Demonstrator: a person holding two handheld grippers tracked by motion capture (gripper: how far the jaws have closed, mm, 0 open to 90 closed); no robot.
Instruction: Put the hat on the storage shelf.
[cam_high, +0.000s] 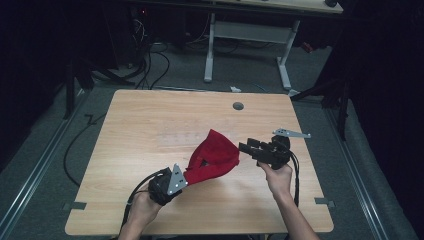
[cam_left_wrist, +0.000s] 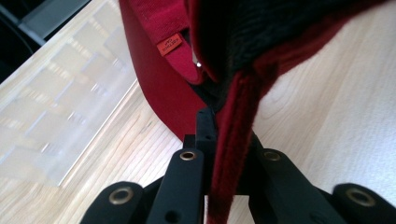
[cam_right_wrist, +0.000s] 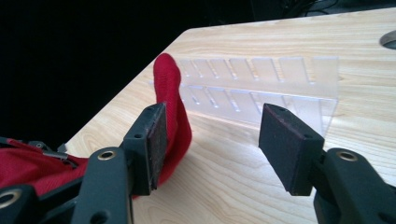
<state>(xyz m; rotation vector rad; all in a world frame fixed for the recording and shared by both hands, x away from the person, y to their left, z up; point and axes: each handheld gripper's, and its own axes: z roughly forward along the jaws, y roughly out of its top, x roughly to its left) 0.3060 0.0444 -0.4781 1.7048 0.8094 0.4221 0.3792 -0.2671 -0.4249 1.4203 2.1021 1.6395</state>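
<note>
Red cap (cam_high: 212, 159) sat on the wooden table (cam_high: 150, 125), near-centre, slightly toward the person's side, partly lifted at its near-left end. Left gripper (cam_high: 181, 176) was clamped tight on the cap's edge; in the left gripper view the jaws were pinched together on a strip of red fabric (cam_left_wrist: 233, 154), with the inner lining and a small orange label (cam_left_wrist: 168, 45) visible beyond. Right gripper (cam_high: 245, 147) was at the cap's right side, jaws standing wide apart, nothing pressed between them; in the right gripper view a fold of the red cap (cam_right_wrist: 169, 93) lay against the outer side of the left-hand pad (cam_right_wrist: 158, 140), other pad in free air. A clear plastic rack (cam_right_wrist: 261, 88) with slots lay flat on the table behind the cap.

Step in hand, judged: a handover or regrip, with the left holding the cap and the right free beside it. Next move likely called for the right gripper to find a fresh hold on the far rim or crown, so the cap could be opened up or carried to the rack. It needed the jaws lined up around a fabric edge, not beside it, then closed before the left let go, otherwise the soft cap would sag
</note>
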